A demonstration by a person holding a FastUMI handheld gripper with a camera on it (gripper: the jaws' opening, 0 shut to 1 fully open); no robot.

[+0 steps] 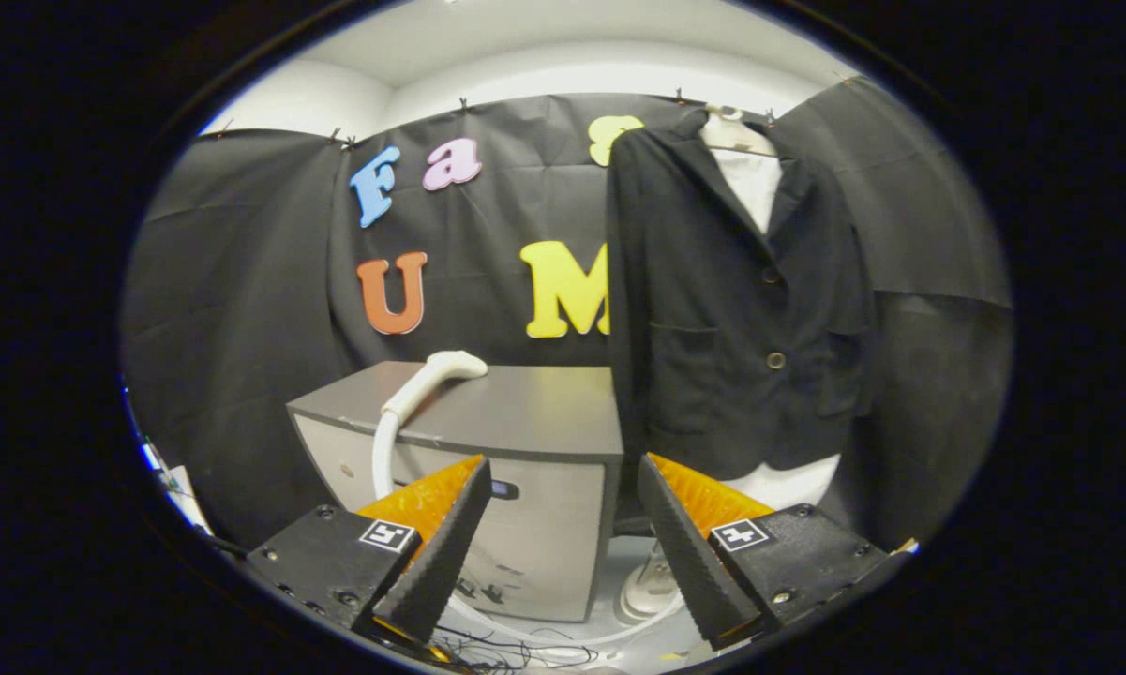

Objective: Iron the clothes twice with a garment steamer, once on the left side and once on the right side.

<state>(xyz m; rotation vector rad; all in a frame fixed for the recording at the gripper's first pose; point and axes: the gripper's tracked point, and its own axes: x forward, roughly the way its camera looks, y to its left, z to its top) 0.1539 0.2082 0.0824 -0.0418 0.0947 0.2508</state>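
A black jacket (727,300) hangs on a white mannequin torso (748,178), beyond my right finger. The white steamer head (436,375) lies on top of a grey cabinet (525,412), beyond my left finger. Its white hose (382,459) drops down the cabinet's front and runs along the floor. My gripper (563,492) is open, well short of the steamer, with nothing between its black and orange fingers (441,544).
The grey cabinet stands against the black cloth wall, left of the jacket. Thin wires (506,652) and the hose lie on the floor below my fingers. The mannequin's white base (647,591) stands beside the cabinet.
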